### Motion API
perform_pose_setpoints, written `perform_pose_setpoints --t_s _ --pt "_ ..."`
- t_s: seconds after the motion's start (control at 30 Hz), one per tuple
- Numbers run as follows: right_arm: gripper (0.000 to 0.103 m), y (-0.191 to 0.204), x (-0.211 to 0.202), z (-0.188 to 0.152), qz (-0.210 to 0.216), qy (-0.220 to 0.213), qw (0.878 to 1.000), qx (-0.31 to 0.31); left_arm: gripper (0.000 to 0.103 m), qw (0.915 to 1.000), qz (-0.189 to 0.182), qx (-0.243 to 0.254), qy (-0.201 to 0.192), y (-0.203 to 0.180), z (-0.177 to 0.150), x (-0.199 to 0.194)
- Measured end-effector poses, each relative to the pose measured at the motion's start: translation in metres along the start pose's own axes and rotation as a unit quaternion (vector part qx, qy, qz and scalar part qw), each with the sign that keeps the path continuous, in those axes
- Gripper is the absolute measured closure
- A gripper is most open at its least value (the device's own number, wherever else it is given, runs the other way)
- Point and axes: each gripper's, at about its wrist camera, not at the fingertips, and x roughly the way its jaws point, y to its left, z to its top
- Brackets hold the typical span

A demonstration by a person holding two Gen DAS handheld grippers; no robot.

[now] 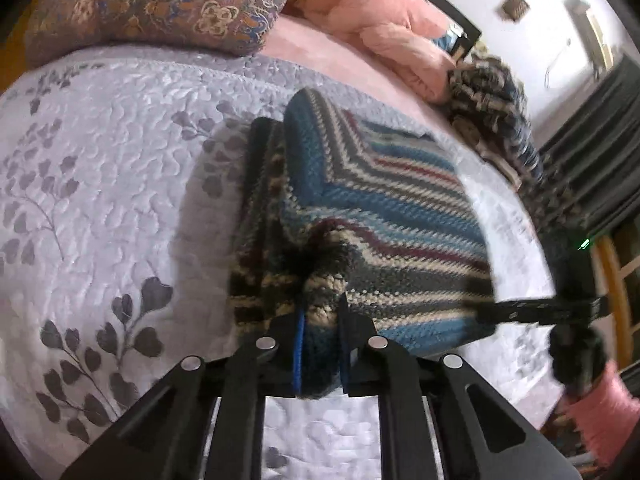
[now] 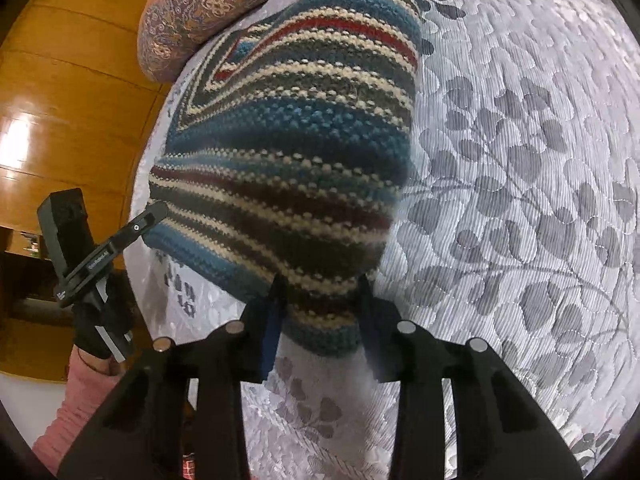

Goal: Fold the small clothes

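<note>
while the striped knit sweater (image 1: 380, 216) lies folded on the bed's lavender leaf-print quilt (image 1: 100, 152), both grippers are on its near edge. left gripper (image 1: 322, 316) first — its blue-padded fingers (image 1: 298, 344) are pressed together on a bunched, thick roll of the knit, the wool squeezed tight between them. over on the right wrist view, the right gripper (image 2: 320, 292) has its fingers (image 2: 272, 320) set wider, with a hanging corner of the sweater (image 2: 288, 168) between them; the wool touches the left finger, but whether the other one touches it i cannot tell.

from the sweater outward: the paisley pillow (image 1: 160, 8) sits beyond its far edge, a pink blanket (image 1: 384, 28) is heaped further back beside that pillow, and a second dark patterned knit (image 1: 492, 104) is piled past the sweater's far right corner, blurred. a gloved hand (image 1: 576, 356) with a pink sleeve shows just right of the sweater, holding the other tool — and in the right wrist view the matching hand (image 2: 102, 320) sits to the sweater's lower left, against the wooden panelling (image 2: 72, 92).
</note>
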Motion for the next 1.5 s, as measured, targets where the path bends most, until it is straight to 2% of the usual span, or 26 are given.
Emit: perform_pose_setpoints --t_s 0.2,0.4,0.53,0.6,0.63,0.77,0.93,1.07,1.23,1.27,1.3,1.33,1.5 --pt "0.069 0.003 0.01 -0.004 -0.034 0.002 0.999 -0.012 0.09 0.9999 0.005 0.001 0.011 0.007 -0.008 0.021" --pt "0.066 0.011 0.018 -0.007 -0.073 -0.002 0.997 -0.022 0.089 0.9998 0.015 0.0 0.014 0.002 -0.009 0.023" --pt "0.06 0.028 0.007 -0.007 -0.097 -0.017 0.995 -0.033 0.081 0.9997 0.0 -0.022 0.009 0.0 -0.004 0.003" --pt "0.05 0.033 -0.007 -0.005 -0.12 -0.042 0.991 -0.046 0.065 0.9998 0.004 -0.017 -0.002 -0.005 0.001 -0.01" --pt "0.049 0.037 -0.015 -0.004 -0.134 -0.059 0.988 -0.056 0.062 0.9998 0.01 -0.008 -0.013 -0.008 0.006 -0.02" --pt "0.047 0.05 -0.029 0.008 -0.181 -0.091 0.976 -0.08 0.059 0.999 0.022 0.002 -0.04 -0.014 0.037 -0.029" --pt "0.047 0.049 -0.02 0.017 -0.198 -0.089 0.972 -0.09 0.058 0.9995 0.013 -0.02 -0.023 -0.012 0.094 0.01" --pt "0.047 0.046 -0.012 0.019 -0.211 -0.086 0.969 -0.097 0.058 0.9991 0.014 -0.039 0.0 -0.004 0.115 0.044" --pt "0.046 0.045 -0.008 0.021 -0.217 -0.089 0.967 -0.104 0.059 0.9995 0.021 -0.017 0.017 -0.01 0.119 0.066" --pt "0.046 0.046 -0.008 0.02 -0.218 -0.09 0.966 -0.105 0.062 0.9995 0.024 -0.009 0.018 -0.013 0.118 0.068" --pt "0.046 0.046 -0.009 0.019 -0.221 -0.091 0.965 -0.107 0.077 0.9995 0.025 -0.004 0.018 -0.015 0.117 0.068" --pt "0.046 0.047 -0.009 0.019 -0.223 -0.092 0.964 -0.109 0.083 0.9994 0.029 0.002 0.019 -0.016 0.118 0.07" --pt "0.046 0.048 -0.009 0.015 -0.226 -0.093 0.963 -0.116 0.089 0.9988 0.048 0.011 0.004 -0.018 0.113 0.064"
